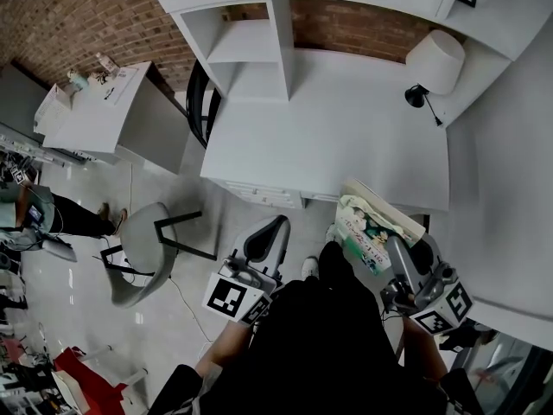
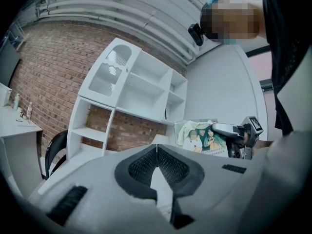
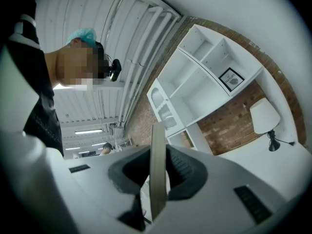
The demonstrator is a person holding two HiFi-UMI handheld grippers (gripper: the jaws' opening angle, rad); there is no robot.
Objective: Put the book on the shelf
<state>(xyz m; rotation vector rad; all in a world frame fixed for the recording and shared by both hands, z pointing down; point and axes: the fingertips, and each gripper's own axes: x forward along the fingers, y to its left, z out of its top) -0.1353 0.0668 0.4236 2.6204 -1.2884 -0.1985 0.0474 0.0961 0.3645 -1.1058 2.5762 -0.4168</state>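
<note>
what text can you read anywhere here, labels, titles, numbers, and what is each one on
thin book with an illustrated green and white cover: a strip of print along one edge of the cover, too small and blurred to read
small black-framed picture in the white shelf unit: a line of print under its image, too small to read
No other words or numbers can be made out.

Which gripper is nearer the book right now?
Right. The right gripper is clamped on the book's edge; the left gripper, shut and empty, is off to the book's left, apart from it.
</note>
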